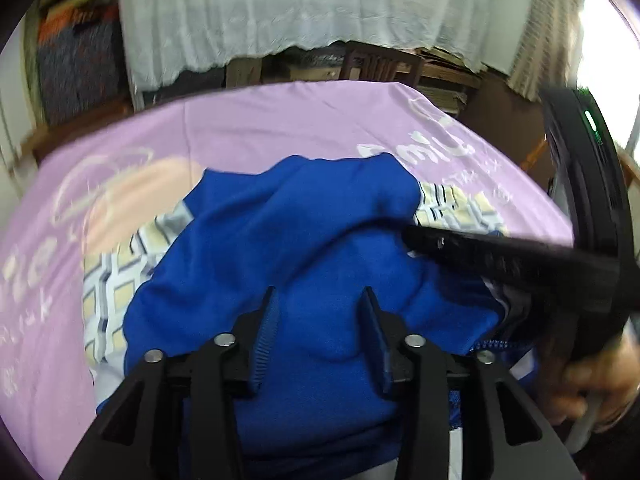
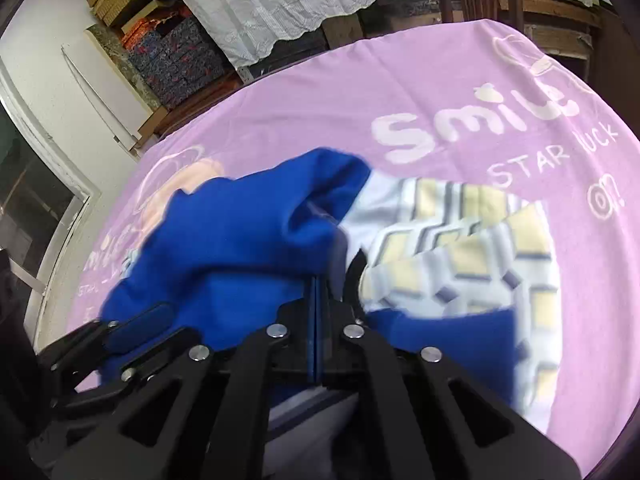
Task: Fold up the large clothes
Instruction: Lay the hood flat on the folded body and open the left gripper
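Note:
A blue jacket [image 1: 288, 240] with a white-and-yellow patterned lining [image 2: 460, 264] lies crumpled on a lilac printed sheet [image 1: 280, 120]. Part of its zip [image 1: 494, 346] shows at the right. My left gripper [image 1: 320, 308] hovers open just above the blue cloth, with nothing between its pads. My right gripper [image 2: 320, 286] is shut, its blue pads pressed together at the seam between blue cloth and lining; I see no cloth between them. In the left wrist view the right gripper [image 1: 412, 238] reaches in from the right, its tip on the jacket. One left finger [image 2: 136, 320] shows at the lower left.
A person's hand [image 1: 600, 380] grips the right tool's handle. The lilac sheet [image 2: 440, 80] ends at a far edge, with a dark wooden chair [image 1: 380, 64] and a white lace curtain [image 1: 300, 12] behind it. Stacked boxes [image 2: 172, 52] stand at the back left.

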